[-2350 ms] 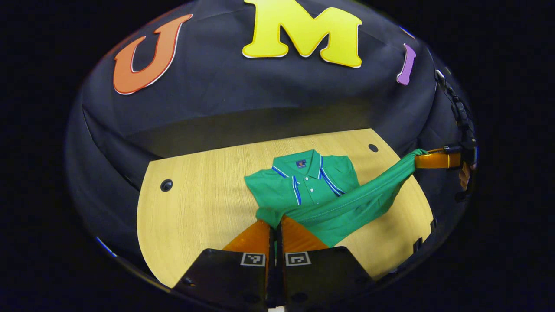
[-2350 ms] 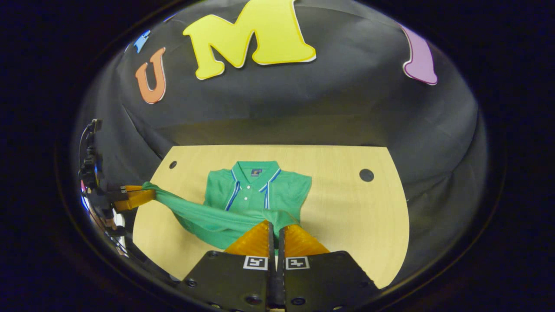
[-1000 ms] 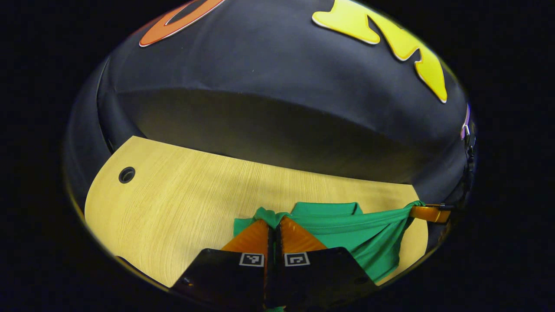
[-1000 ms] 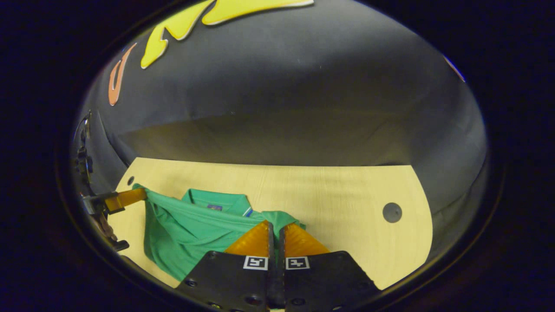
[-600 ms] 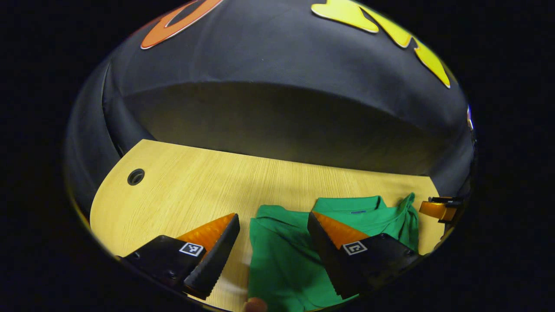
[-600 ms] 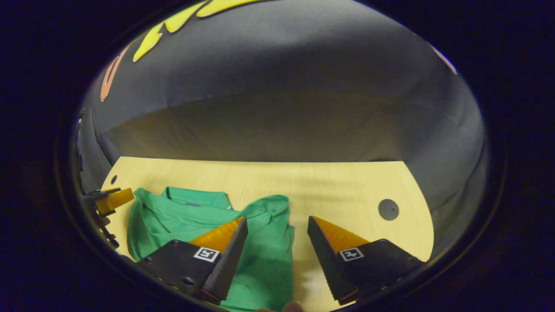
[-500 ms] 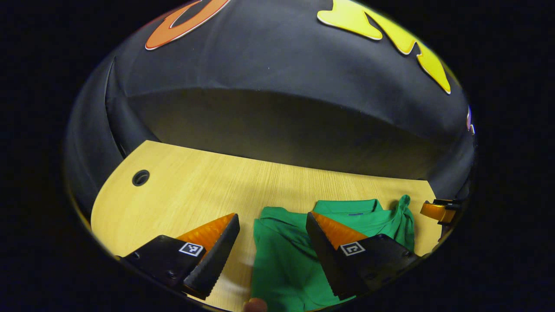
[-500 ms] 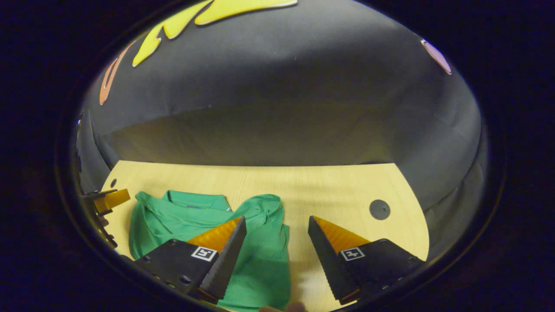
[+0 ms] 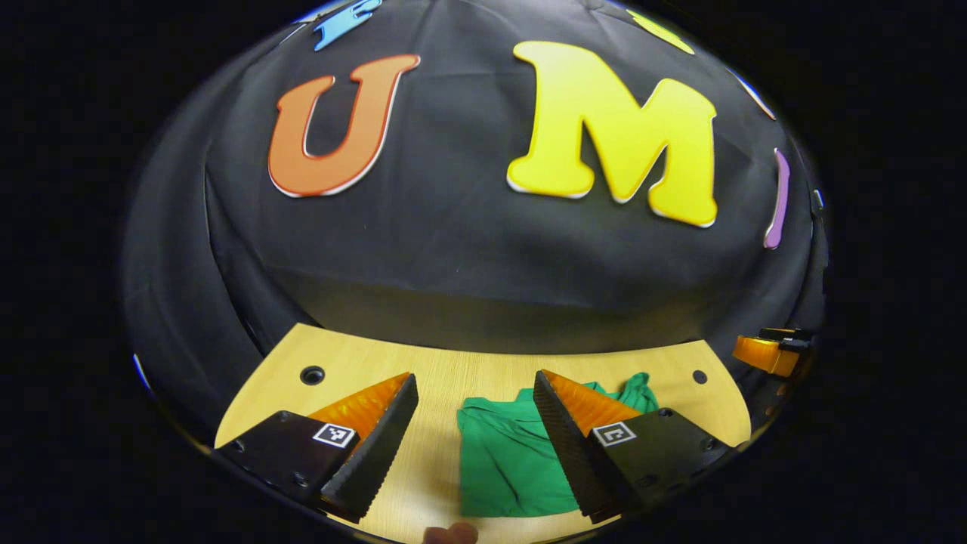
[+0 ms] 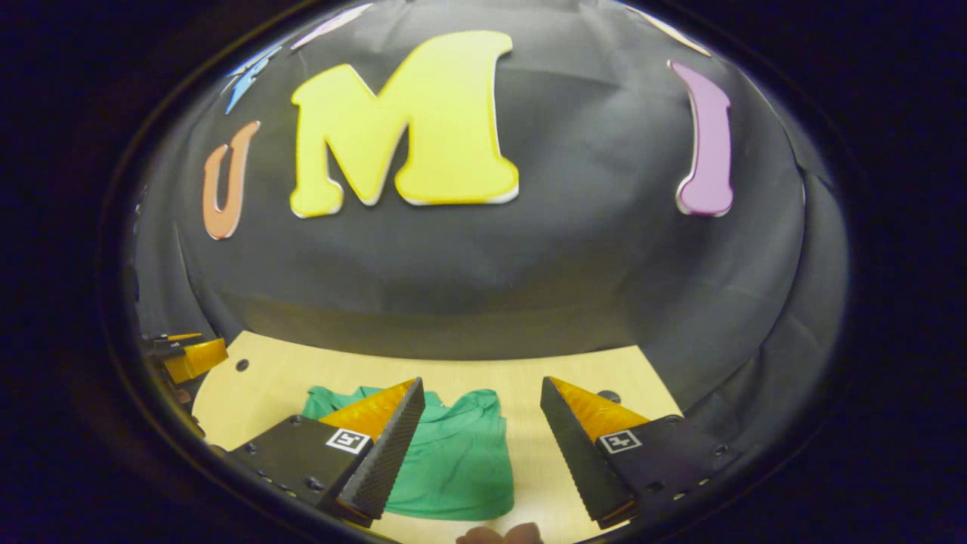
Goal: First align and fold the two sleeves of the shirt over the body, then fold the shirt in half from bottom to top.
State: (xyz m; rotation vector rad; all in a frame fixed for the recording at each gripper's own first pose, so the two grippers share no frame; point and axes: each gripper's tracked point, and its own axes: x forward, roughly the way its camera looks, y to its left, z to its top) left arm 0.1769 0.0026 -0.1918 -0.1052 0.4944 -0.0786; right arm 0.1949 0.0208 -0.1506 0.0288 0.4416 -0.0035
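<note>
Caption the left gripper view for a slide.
Open left gripper above the folded green shirt on the wooden table.

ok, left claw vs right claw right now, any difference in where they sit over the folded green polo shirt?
Left claw: the folded green polo shirt lies toward its right finger, bare light wooden table toward its left finger.
Right claw: reversed, with the shirt toward its left finger and table toward its right.
Shared: both are open, raised above the table, gripping nothing.
</note>
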